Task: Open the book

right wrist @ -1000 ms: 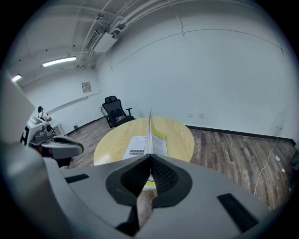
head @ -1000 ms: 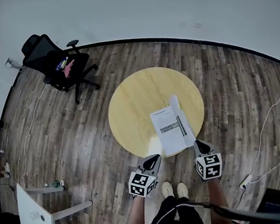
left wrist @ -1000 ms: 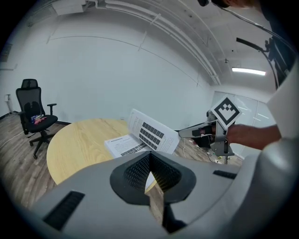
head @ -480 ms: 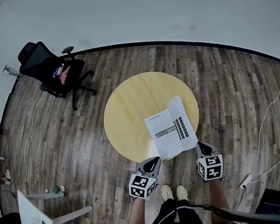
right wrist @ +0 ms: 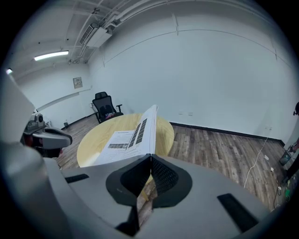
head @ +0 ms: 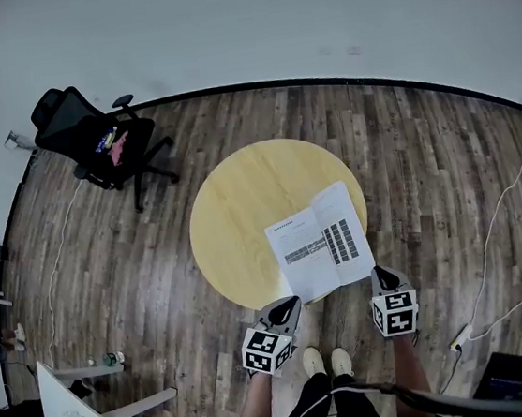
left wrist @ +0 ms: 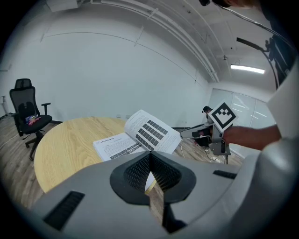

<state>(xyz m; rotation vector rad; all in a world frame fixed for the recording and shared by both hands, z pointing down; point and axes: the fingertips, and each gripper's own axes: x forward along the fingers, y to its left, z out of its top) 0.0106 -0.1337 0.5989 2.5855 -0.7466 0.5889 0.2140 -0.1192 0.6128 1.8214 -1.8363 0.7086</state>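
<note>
At near edge of round table, book lying open: left page flat, right leaf raised. Right gripper pinching that leaf, jaws closed tight on paper. Left gripper jaws together, apparently nipping near corner of left page. Opening looking nearly done; next move probably calling for lowering right leaf flat toward table's right edge, then letting go. Table standing on wood plank floor; office chair well apart by white wall; cables trailing at right.
</note>
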